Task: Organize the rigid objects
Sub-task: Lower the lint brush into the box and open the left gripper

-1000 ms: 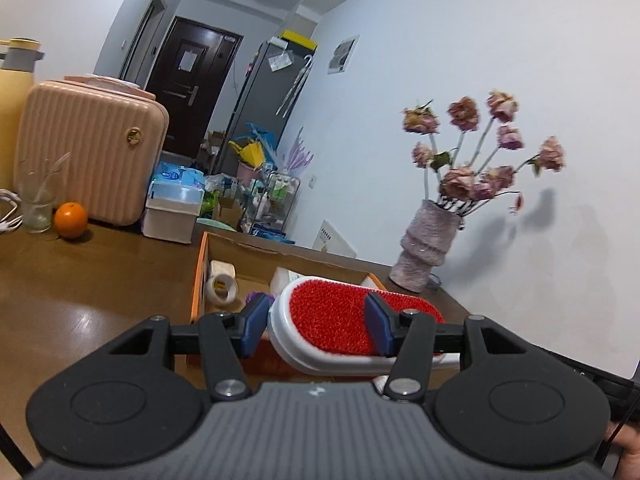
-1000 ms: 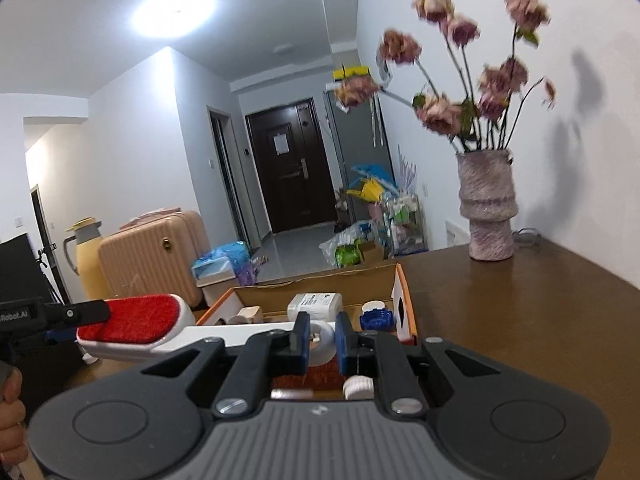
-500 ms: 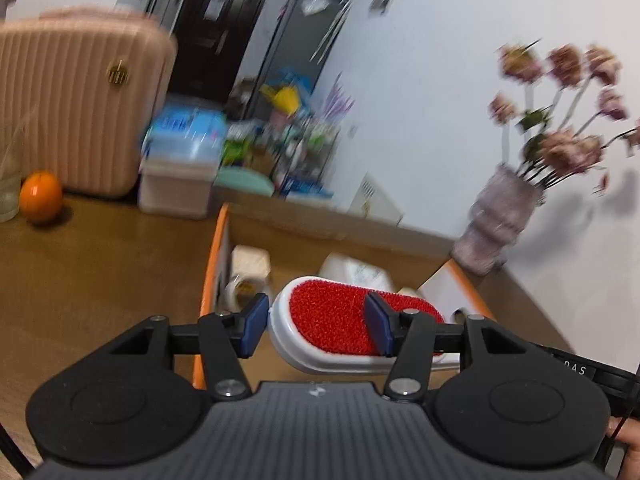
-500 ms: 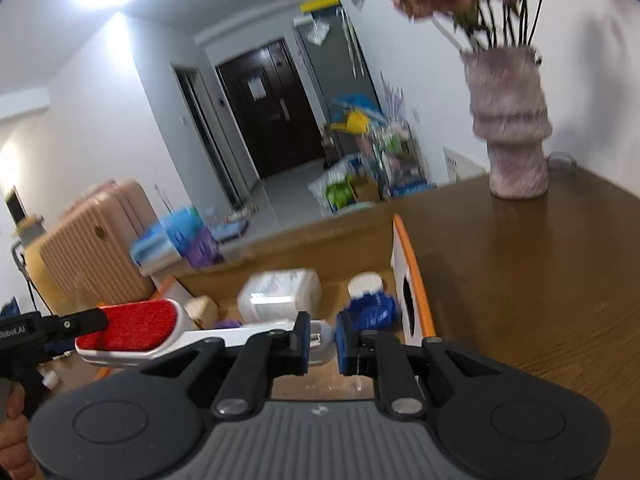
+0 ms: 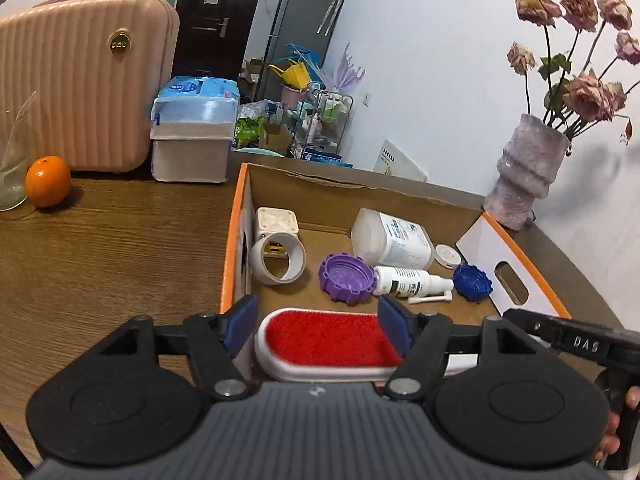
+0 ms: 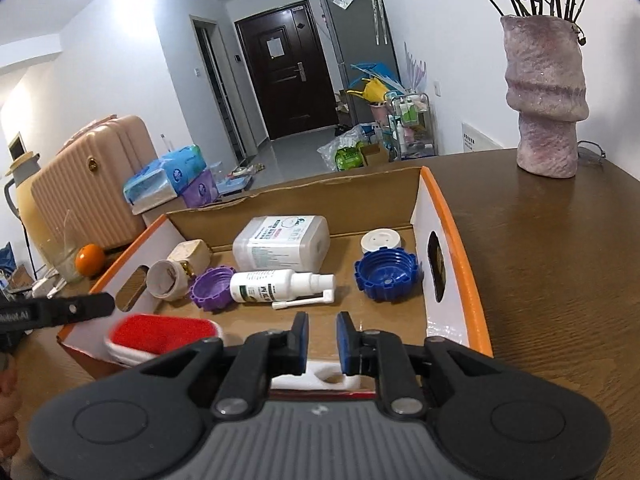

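Note:
A lint brush (image 5: pixel 328 336), white with a red pad, lies low over the near end of the orange-rimmed cardboard box (image 5: pixel 230 260). My left gripper (image 5: pixel 318 318) straddles its red head. The jaws are opening, and the left pad stands clear of the brush. In the right wrist view the red head (image 6: pixel 160 334) is blurred. The brush's white handle (image 6: pixel 320 378) shows below my right gripper (image 6: pixel 321 336). Its jaws are just parting, and the narrow gap between the pads holds nothing.
In the box lie a tape roll (image 5: pixel 278 266), a purple cap (image 5: pixel 346 278), a spray bottle (image 5: pixel 408 280), a blue cap (image 6: pixel 386 274) and a white jug (image 6: pixel 282 242). A vase (image 6: pixel 544 100) stands right of it. An orange (image 5: pixel 48 186), a suitcase (image 5: pixel 84 92) and a tissue box (image 5: pixel 194 136) sit left.
Both grippers came down and forward over the box with the brush. The left jaws spread off the brush head. The right jaws parted a little, and the handle now sits below their pads.

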{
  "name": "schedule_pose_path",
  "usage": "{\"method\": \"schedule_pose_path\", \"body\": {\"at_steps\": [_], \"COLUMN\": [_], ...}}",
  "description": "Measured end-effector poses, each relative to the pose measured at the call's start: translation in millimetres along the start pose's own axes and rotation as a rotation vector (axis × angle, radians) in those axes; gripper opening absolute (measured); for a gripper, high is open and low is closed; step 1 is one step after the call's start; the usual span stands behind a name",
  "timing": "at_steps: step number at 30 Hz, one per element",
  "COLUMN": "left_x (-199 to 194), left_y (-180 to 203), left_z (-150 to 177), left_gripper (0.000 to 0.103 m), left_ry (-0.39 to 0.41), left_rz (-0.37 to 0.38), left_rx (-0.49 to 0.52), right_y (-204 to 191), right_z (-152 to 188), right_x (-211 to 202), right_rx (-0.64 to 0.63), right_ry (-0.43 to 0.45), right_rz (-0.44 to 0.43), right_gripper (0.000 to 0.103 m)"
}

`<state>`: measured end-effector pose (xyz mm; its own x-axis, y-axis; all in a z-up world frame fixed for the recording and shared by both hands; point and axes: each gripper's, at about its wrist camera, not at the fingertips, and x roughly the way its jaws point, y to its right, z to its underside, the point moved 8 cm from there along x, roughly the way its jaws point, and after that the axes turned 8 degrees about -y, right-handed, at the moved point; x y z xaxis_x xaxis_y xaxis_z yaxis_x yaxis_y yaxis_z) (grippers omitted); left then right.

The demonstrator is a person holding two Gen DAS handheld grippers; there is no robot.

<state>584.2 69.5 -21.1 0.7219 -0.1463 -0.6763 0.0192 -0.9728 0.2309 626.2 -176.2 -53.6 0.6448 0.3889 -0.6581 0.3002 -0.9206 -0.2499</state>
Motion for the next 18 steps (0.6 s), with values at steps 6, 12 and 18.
{"method": "schedule_pose_path", "body": {"at_steps": [6, 12, 18], "left_x": [-24.2, -78.7, -137.9], "left_y": [5.1, 23.6, 50.6], "left_z": [3.7, -1.1, 7.9], "left_gripper": [0.069, 0.076, 0.085], "left_ry": [0.002, 0.098, 0.255], "left_rz": [-0.036, -0.088, -0.180], "left_rx": [-0.005, 0.063, 0.186], "right_y": [-7.6, -28.8, -52.1], "right_z": [-1.5, 0.2, 4.2], "right_x": [-24.9, -69.9, -121.4], "right_rx": [-0.007, -0.073, -0.149], "right_ry": [0.028, 0.070, 0.133], "right_rz": [0.005, 0.021, 0.059], "right_gripper": [0.018, 0.027, 0.036]}}
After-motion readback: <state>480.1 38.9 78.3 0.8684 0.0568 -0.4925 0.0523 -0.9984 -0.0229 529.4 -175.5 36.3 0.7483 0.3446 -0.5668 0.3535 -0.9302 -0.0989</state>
